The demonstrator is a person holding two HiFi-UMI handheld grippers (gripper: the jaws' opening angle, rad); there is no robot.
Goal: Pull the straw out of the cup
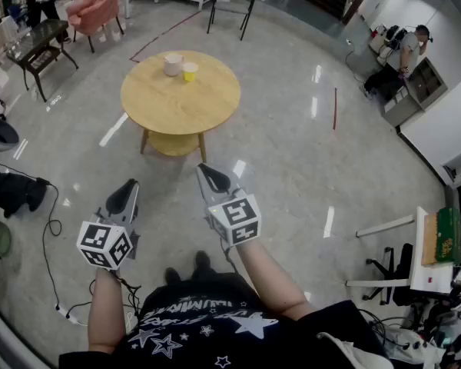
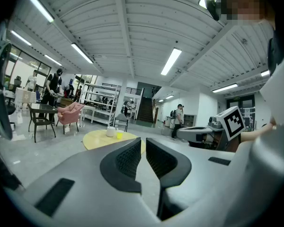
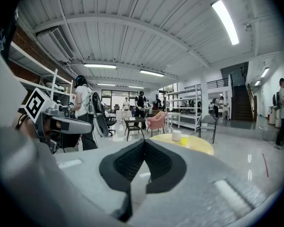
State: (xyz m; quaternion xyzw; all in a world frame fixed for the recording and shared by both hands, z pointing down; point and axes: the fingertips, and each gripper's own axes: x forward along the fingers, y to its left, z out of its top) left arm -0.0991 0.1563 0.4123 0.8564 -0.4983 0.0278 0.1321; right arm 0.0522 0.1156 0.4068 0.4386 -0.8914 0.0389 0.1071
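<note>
While the white cup and yellow cup stand on the round table well ahead, the left gripper is slightly parted and the right gripper closed, both empty (no straw can be made out). Next, likely, comes the approach.

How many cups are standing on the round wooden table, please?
2. A pale cup stands near the far edge of the table, and a smaller yellow cup stands just beside it, to the right in the head view. Nothing seems hidden behind them.
</note>
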